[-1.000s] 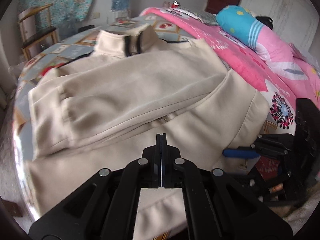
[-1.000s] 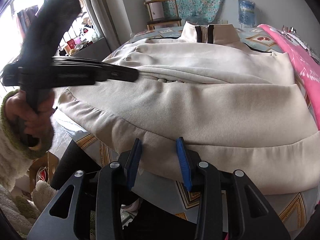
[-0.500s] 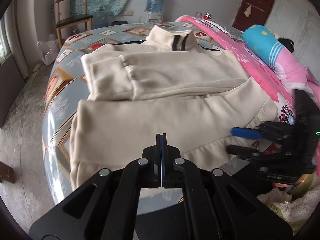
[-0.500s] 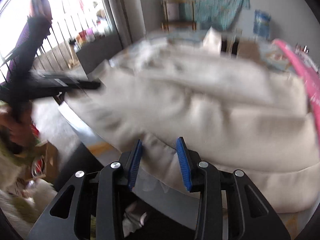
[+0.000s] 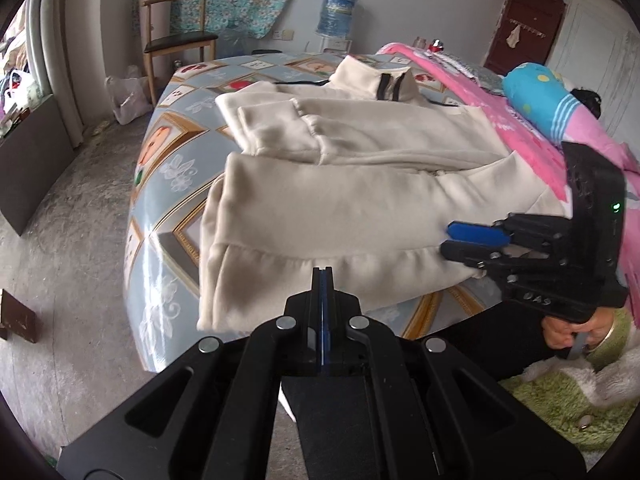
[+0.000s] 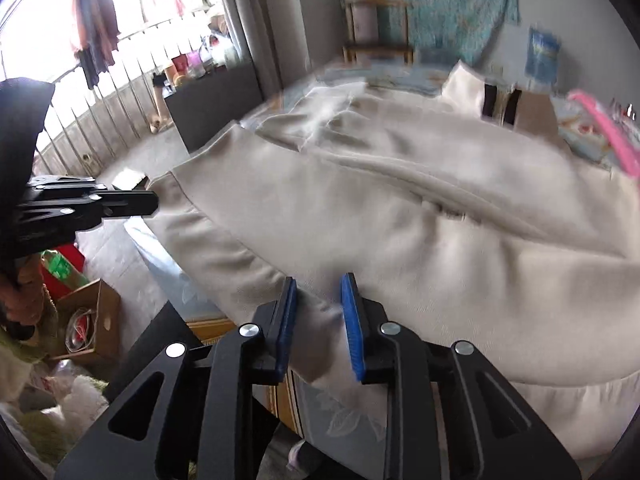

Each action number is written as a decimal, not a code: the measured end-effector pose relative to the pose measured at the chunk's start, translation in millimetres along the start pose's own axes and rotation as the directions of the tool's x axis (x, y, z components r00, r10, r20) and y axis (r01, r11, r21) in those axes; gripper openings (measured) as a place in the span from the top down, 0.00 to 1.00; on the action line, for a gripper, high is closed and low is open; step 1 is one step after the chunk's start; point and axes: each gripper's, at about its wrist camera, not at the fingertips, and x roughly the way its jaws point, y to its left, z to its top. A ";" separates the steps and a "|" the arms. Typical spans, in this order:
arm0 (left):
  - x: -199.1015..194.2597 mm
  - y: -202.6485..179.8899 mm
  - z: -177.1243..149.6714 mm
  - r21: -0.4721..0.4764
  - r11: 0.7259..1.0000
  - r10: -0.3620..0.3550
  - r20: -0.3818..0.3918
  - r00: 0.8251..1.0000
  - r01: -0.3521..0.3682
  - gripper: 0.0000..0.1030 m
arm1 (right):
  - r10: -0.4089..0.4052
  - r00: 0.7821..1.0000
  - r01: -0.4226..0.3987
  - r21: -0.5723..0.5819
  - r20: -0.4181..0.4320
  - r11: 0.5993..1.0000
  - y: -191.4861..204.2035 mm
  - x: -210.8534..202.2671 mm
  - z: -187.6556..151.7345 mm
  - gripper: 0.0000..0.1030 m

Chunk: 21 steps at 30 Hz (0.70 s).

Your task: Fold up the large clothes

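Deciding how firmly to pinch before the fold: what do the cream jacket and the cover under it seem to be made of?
Jacket: looks like soft, matte, thick fleece or sweatshirt knit; it drapes in rounded folds, with a gathered hem band. Bed cover: probably a smooth, slightly glossy printed fabric, since a streak of light reflects off its near edge.

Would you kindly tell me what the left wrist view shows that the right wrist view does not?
Only the left wrist view shows the turquoise pillow and dark red door. Only the right wrist view shows the barred window and brown cardboard box. Both show the cream zip-collar jacket and wooden chair.
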 end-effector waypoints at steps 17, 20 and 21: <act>21.1 37.5 -0.8 -0.114 0.993 0.025 -0.002 1.000 -0.025 0.99 | 0.098 0.994 -0.097 -0.033 0.038 0.995 23.2 4.2 17.8 0.76; 17.6 38.8 3.4 -0.111 0.993 0.052 0.018 0.999 -0.049 0.99 | 0.092 0.995 -0.090 -0.046 0.042 0.995 25.9 10.9 19.1 0.57; 18.6 40.8 4.7 -0.115 0.992 0.060 0.015 0.998 -0.058 0.99 | 0.071 0.997 -0.070 -0.057 0.020 0.996 27.6 18.8 18.0 0.54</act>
